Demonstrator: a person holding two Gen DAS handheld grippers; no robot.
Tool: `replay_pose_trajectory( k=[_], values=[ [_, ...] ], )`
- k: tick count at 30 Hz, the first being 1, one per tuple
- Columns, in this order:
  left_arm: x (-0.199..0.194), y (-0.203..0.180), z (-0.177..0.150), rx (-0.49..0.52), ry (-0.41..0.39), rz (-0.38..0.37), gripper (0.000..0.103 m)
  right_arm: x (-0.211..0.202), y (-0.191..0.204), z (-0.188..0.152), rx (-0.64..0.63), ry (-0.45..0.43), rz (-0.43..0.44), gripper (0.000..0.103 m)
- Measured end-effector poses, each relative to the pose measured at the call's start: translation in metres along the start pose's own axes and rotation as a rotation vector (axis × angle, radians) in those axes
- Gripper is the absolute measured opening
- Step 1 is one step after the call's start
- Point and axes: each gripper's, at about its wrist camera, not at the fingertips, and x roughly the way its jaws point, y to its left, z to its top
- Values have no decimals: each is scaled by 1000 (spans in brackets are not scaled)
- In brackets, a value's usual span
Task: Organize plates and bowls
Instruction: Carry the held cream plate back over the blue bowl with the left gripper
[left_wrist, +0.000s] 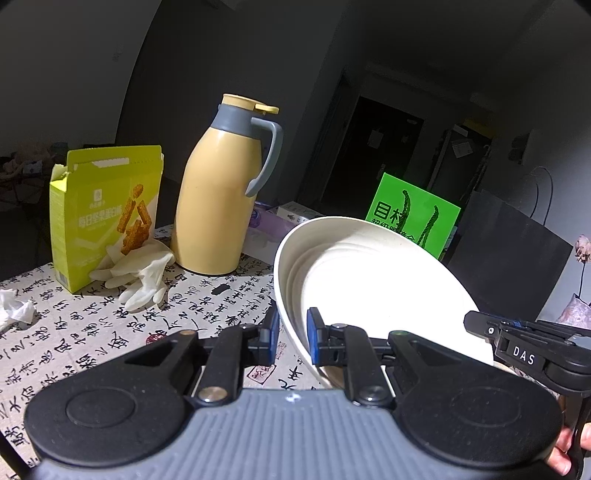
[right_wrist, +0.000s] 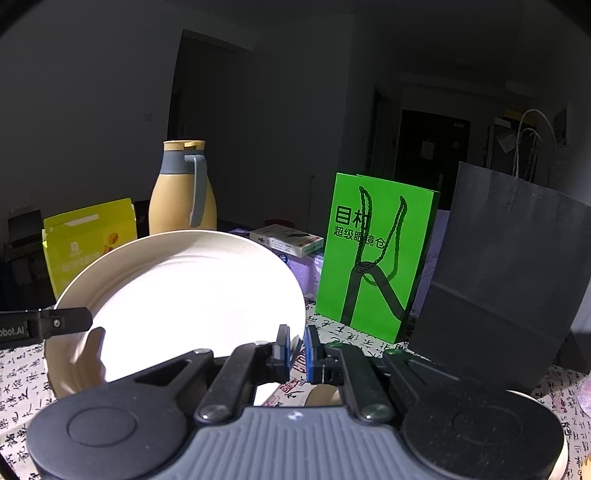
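Dim walls and a dark doorway are noted behind a table (left_wrist: 207, 306) covered in a cloth printed with black calligraphy. 1 cream plate (left_wrist: 369, 280) is held clear of the cloth, tilted, its face turned up and toward the cameras.

The left gripper (left_wrist: 293, 334) is clamped on the plate's near-left rim: 1 blue pad is seen inside the dish, the other outside it. The right gripper (right_wrist: 296, 349) is pinched on the opposite, near-right rim, its jaws almost fully together with the thin edge between them. The plate therefore lies between the 2 grippers, to the right of the left one and to the left of the right one; being round, it has no long axis. Neither hand is nearer; both are in contact.

Both grippers are pointed forward and slightly downward, side by side. Any placement is judged to depend on the 2 hands travelling together, as uneven motion could twist the rim from a pad.

A yellow jug (left_wrist: 221, 192), snack box (left_wrist: 107, 218), green bag (right_wrist: 376, 258) and black bag (right_wrist: 509, 273) are recorded beyond.
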Motion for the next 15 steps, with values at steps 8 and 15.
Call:
replay_pose_trajectory(
  k=[8, 15],
  values=[
    [-25, -3, -4, 13, -10, -3, 16, -29, 4, -4, 11, -31, -2, 8],
    [-46, -4, -9, 24, -20, -7, 16, -55, 9, -10, 16, -50, -8, 8]
  ],
)
